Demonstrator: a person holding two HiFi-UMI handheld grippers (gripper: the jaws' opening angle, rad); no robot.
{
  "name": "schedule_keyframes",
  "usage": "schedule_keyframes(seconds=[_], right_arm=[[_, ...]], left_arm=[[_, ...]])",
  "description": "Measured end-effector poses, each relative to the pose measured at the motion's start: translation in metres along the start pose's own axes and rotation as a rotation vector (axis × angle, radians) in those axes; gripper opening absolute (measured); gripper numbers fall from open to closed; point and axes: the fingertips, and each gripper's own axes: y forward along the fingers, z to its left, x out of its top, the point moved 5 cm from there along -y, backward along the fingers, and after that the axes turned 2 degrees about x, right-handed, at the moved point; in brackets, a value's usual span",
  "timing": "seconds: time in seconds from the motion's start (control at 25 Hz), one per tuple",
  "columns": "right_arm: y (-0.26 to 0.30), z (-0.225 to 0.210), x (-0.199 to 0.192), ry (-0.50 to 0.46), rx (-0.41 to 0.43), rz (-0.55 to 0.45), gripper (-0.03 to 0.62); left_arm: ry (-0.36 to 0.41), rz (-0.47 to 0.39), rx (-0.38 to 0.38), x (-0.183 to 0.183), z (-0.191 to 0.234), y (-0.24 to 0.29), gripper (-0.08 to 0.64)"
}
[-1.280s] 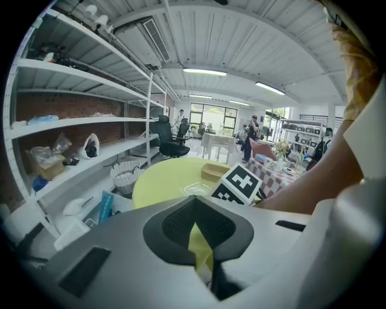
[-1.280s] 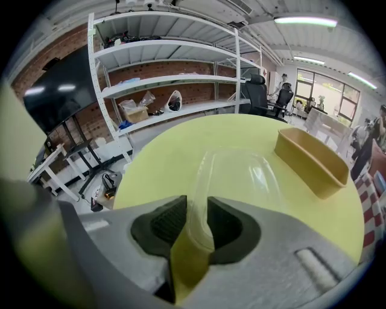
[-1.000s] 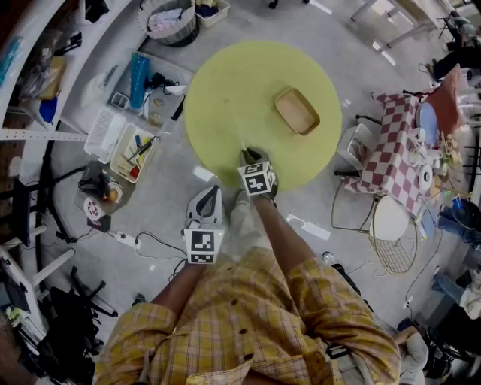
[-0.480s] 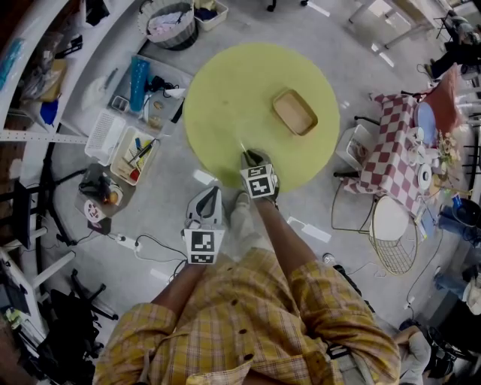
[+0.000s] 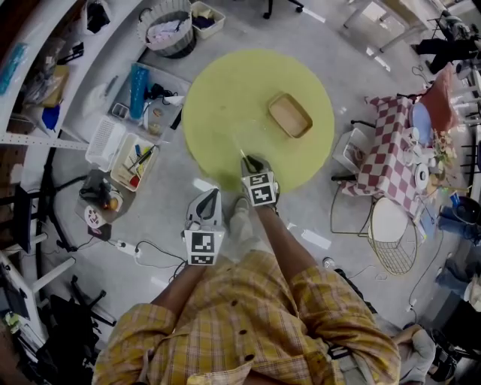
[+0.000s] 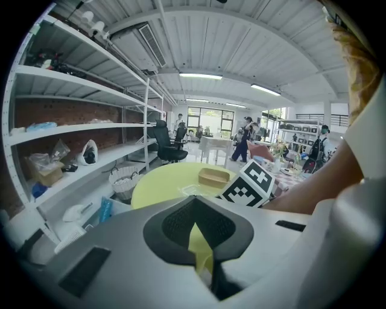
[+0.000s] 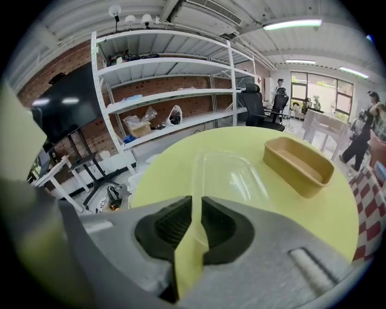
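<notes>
Lid (image 7: 232,175) of clear plastic sits at the table's (image 5: 218,83) near edge, gripped by its near rim. Going outward from the person, the left gripper (image 5: 208,194) comes first: it hangs off the table, short of the near edge and over the floor, with its jaws drawn together on nothing, only a sliver of the yellow top showing through the slit between the pads. Next, at the near edge itself, is the right gripper (image 7: 193,223), its jaws closed down to the thickness of the lid's rim, which stands upright between the pads. The rest of the lid stretches away over the yellow top; whether its far side rests on the table or floats just above it I cannot tell. Farther in, toward the table's far right, stands the tan box (image 7: 298,160), empty and apart from the lid. Beyond the table's far edge are a white basket (image 5: 169,19) and shelves (image 7: 163,96). The hold looks risky: the bite is narrow and on one edge of thin, slick plastic, so the lid could pivot, flex or slide out. Being so close to the table's near edge, it would likely land on the floor. A tighter squeeze might buckle the rim. By count: one lid, one box, one table, two grippers, one basket.
</notes>
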Motion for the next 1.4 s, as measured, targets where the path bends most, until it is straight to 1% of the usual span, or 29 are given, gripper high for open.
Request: schedule_keyframes(seconds=[0.16, 0.44, 0.8, 0.96, 1.12, 1.4], right_arm=[[-0.011, 0.005, 0.005, -0.016, 0.004, -0.03, 0.044], [-0.033, 0.009, 0.016, -0.01, -0.002, -0.083, 0.044], [-0.058, 0.015, 0.014, -0.01, -0.001, -0.13, 0.044], [-0.072, 0.024, 0.021, -0.013, 0.011, -0.174, 0.044], [-0.088, 0.033, 0.03, -0.025, 0.017, -0.2, 0.044], [-0.109, 0.043, 0.032, -0.037, 0.015, -0.234, 0.044]], left_arm=[[0.01, -0.01, -0.006, 0.002, -0.003, -0.004, 0.003], [0.017, -0.027, -0.013, 0.008, -0.008, -0.009, 0.003], [0.034, -0.048, -0.013, 0.01, -0.014, -0.021, 0.003], [0.043, -0.064, -0.014, 0.014, -0.015, -0.027, 0.003], [0.035, -0.083, -0.017, 0.018, -0.014, -0.033, 0.003], [0.042, -0.102, -0.016, 0.022, -0.017, -0.042, 0.003]])
